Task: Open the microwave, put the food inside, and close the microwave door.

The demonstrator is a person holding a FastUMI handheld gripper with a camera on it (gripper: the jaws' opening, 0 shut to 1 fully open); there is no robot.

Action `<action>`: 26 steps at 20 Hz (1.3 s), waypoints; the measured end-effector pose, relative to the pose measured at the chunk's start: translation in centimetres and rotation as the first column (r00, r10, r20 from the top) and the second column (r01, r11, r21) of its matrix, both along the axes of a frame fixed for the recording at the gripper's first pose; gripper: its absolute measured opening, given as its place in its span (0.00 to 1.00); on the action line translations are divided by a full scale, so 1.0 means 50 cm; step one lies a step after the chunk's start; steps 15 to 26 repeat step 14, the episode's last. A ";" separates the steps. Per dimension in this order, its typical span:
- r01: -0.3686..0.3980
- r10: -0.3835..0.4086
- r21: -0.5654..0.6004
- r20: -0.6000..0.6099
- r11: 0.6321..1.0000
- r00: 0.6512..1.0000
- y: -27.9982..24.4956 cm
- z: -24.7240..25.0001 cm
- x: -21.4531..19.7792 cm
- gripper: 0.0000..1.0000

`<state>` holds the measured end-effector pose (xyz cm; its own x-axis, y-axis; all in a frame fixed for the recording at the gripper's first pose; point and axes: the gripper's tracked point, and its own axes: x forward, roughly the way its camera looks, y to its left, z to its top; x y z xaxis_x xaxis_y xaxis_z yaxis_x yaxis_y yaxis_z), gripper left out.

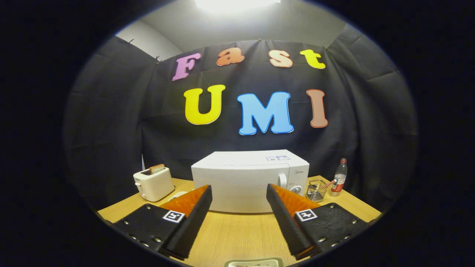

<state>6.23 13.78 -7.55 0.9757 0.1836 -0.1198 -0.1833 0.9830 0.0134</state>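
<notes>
Gripper (239, 193) spread wide, holding nothing, facing closed microwave (249, 180) on table (237, 231). Left of microwave, toaster (153, 183); right of it, wire basket (316, 190) and bottle (339, 177). Food plate (254, 263) nearest, below the fingers.

The microwave (249, 180) stood on the table (237, 231) straight beyond the parted, empty fingers of the gripper (239, 193), door shut. A toaster (153, 183) holding a slice of bread (157, 168) sat beyond the left finger. Beyond the right finger sat a wire basket (316, 190), then a bottle (338, 181). A plate (254, 263) lay between the fingers, nearest the camera
</notes>
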 end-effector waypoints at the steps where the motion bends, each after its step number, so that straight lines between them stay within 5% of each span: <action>1: 0.002 -0.002 0.003 0.003 1.000 1.000 -0.005 0.001 -0.011 0.98; 26: -0.022 0.022 0.002 0.035 1.000 0.999 -0.014 0.040 -0.056 0.98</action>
